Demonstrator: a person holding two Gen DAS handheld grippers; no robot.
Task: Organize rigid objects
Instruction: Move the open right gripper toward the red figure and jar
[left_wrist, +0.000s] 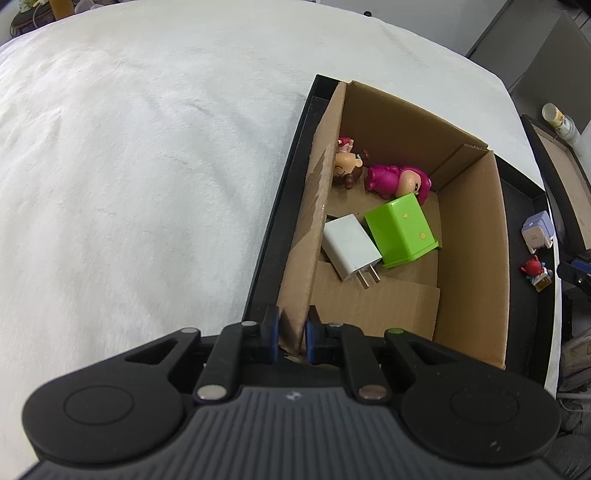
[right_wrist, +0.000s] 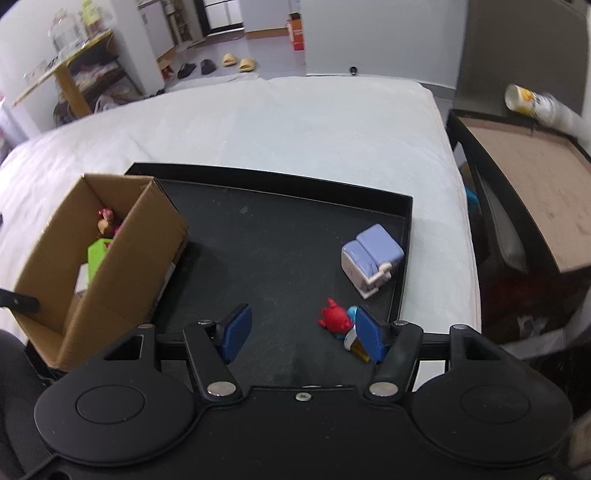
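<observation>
Brown cardboard box (left_wrist: 469, 236) stands in a black tray (right_wrist: 280, 236), its near wall pinched between the clenched pads of the left gripper (left_wrist: 292, 334). Beyond those pads, inside the box, lie a white charger plug (left_wrist: 351, 247), a green block (left_wrist: 400, 229), a pink figurine (left_wrist: 397, 181) and a small doll (left_wrist: 345, 166). The right gripper (right_wrist: 301, 334) hangs released over the tray floor, nothing between its pads. A red figurine (right_wrist: 334, 317) lies just beside its right-hand pad, with a lilac toy (right_wrist: 371, 256) farther ahead.
</observation>
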